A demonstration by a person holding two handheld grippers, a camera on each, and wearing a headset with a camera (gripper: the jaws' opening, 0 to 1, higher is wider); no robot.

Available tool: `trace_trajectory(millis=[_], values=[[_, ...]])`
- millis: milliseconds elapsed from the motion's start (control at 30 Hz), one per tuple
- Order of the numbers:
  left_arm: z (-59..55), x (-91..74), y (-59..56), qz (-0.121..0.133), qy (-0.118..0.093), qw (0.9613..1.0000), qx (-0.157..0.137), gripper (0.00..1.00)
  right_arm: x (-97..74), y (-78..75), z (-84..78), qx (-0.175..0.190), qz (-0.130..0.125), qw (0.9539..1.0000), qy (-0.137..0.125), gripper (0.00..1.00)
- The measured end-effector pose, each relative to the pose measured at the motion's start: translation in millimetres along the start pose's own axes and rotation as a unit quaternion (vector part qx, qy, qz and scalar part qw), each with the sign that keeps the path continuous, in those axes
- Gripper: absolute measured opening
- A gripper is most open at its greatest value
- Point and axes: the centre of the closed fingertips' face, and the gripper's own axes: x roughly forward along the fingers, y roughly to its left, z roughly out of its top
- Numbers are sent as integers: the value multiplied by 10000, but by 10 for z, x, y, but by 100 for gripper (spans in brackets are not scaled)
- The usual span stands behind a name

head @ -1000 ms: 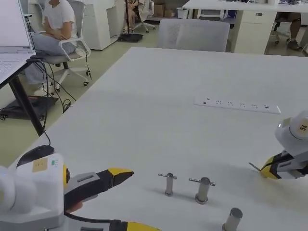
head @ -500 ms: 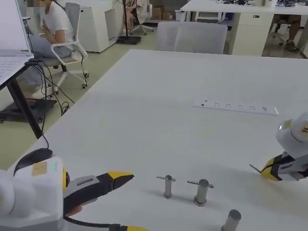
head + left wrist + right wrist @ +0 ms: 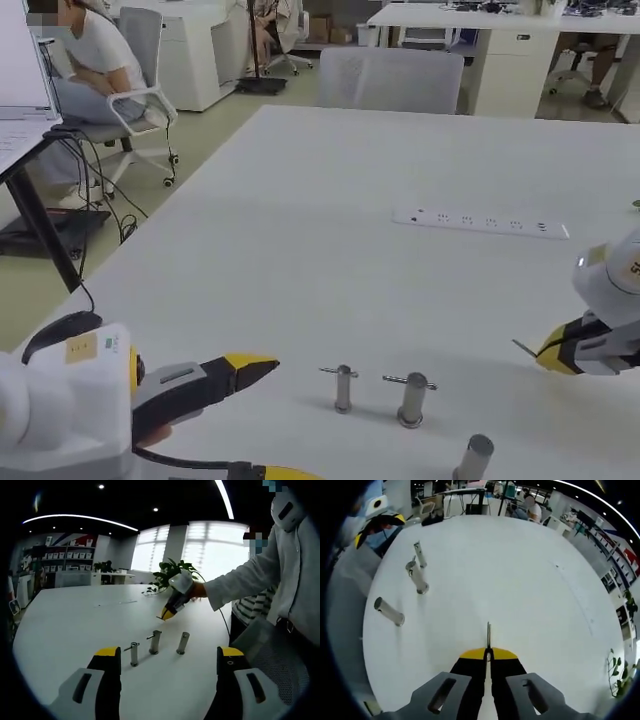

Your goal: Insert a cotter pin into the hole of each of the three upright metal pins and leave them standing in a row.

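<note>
Three upright metal pins stand in a row near the table's front edge. The left pin [image 3: 343,388] and the middle pin [image 3: 412,398] each carry a cotter pin through the top. The right pin [image 3: 474,458] has a bare top. My right gripper [image 3: 548,352] hovers right of the row, shut on a thin cotter pin [image 3: 488,632] that sticks out past its tips. My left gripper [image 3: 280,418] is open to the left of the row, with nothing between its jaws. Through the open left gripper [image 3: 169,652] the three pins [image 3: 155,642] stand ahead, with the right gripper [image 3: 170,611] beyond them.
A white power strip [image 3: 480,222] lies farther back on the white table [image 3: 300,220]. A grey chair [image 3: 390,78] stands at the far edge. A black mouse [image 3: 60,330] sits by the left edge. A person sits at a desk at the far left.
The head camera has shifted a little, so the whole picture has moved. The pins and both grippers keep their places.
</note>
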Motion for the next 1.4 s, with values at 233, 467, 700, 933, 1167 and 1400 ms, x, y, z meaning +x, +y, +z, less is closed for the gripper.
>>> trace_trajectory(millis=[233,467,700,933,1167,1400], values=[[46,47,-36,-74,-24,10000,46,78,-146,96,74,-87,10,9999,-99,3],[81,102,-86,-147,-20,9998,97,77,-284,220,182,-161,50,9996,-220,3],[110,160,-129,-228,-24,9996,162,77,-430,383,309,-279,128,9989,-344,3],[140,199,-168,-306,-40,9993,228,75,-547,545,404,-401,237,9980,-418,3],[166,259,-211,-359,-37,9990,252,74,-654,736,500,-559,356,9966,-486,3],[208,327,-254,-429,-32,9987,271,72,-742,911,596,-695,450,9950,-564,3]])
